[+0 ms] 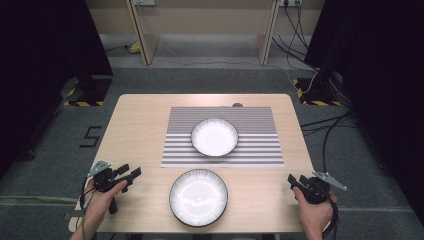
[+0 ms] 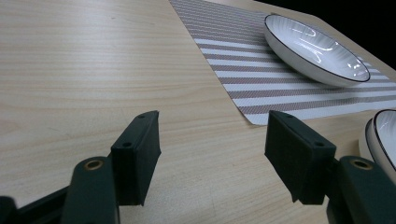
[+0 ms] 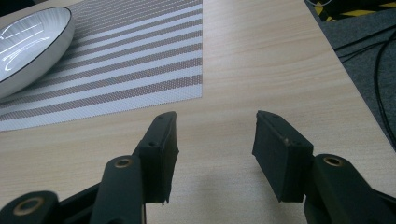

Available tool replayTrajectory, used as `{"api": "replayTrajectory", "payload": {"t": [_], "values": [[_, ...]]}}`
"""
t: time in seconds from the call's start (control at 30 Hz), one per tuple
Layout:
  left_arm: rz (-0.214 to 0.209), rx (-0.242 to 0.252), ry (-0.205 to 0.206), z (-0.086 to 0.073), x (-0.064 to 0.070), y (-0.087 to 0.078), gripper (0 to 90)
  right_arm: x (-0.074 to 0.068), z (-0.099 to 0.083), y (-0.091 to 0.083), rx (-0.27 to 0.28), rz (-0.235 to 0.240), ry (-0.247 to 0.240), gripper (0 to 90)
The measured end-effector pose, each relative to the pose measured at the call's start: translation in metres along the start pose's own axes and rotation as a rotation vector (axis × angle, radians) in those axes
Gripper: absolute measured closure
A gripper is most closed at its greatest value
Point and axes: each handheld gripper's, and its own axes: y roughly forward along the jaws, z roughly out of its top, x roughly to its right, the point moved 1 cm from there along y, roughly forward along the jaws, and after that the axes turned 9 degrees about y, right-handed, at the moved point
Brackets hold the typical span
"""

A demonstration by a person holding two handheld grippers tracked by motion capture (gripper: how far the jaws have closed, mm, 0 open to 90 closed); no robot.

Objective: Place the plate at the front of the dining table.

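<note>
Two white bowls with dark rims are on the wooden table. The far bowl [image 1: 214,137] [image 2: 313,50] [image 3: 28,42] rests on a striped placemat [image 1: 222,136] [image 2: 261,70] [image 3: 121,70]. The near bowl [image 1: 198,197] [image 2: 383,140] sits on bare wood by the front edge. My left gripper [image 1: 129,176] [image 2: 212,156] is at the front left, open and empty, aimed toward the bowls. At the front right my right gripper [image 1: 295,181] [image 3: 215,149] stands open over bare wood with nothing between its fingers.
The table [image 1: 140,130] stands on grey carpet. Cables [image 1: 325,130] trail on the floor to the right, near yellow-black striped bases [image 1: 320,102]. A wooden desk frame [image 1: 200,30] stands behind the table. A small dark round mark [image 1: 237,105] sits at the table's far edge.
</note>
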Motion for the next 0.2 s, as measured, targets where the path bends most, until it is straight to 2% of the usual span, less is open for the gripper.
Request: {"api": "replayTrajectory", "payload": {"t": [0.1, 0.2], "values": [[0.003, 0.008, -0.015, -0.0045, 0.0006, -0.0003, 35.0, -0.0003, -0.0025, 0.0005, 0.009, 0.013, 0.027, 49.6], [-0.003, 0.014, -0.026, -0.0064, 0.0032, 0.0000, 36.0, -0.0018, -0.0041, -0.0001, 0.022, 0.020, 0.033, 49.5]]}}
